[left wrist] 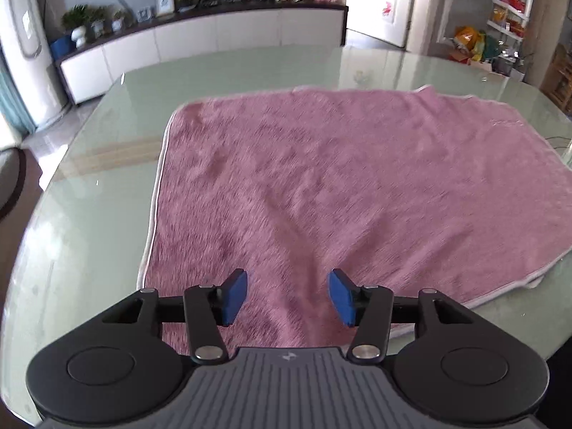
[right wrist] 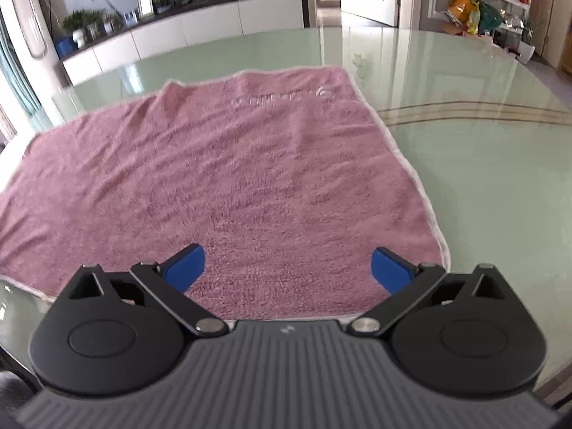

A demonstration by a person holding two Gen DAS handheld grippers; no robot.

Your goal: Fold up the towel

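Nearest me, the towel (left wrist: 286,186) lies spread flat on the worktop (left wrist: 93,186), its near hem at the near edge of the glass. It is pink and fluffy, with a pale stitched border running round it. The pile is brushed in streaks and crossed by shallow creases. In the right wrist view, faint raised lettering shows near its far edge. In the left wrist view a second layer of hem peeks from under its right side, so it may be doubled there; I cannot tell for sure.

My left gripper (left wrist: 287,296) hovers low over the near part of the towel, pointing along it, its fingers (left wrist: 234,296) moderately apart and holding nothing. My right gripper (right wrist: 287,270) hangs over the near right corner of the towel, its fingers (right wrist: 186,268) spread wide and empty. Both have blue pads on black linkages with a ribbed grey body.

The worktop is pale green glass, glossy, with rounded edges and curved beige stripes under it. Beyond the far edge stands a long white cabinet (left wrist: 214,35) with potted plants (left wrist: 77,21).
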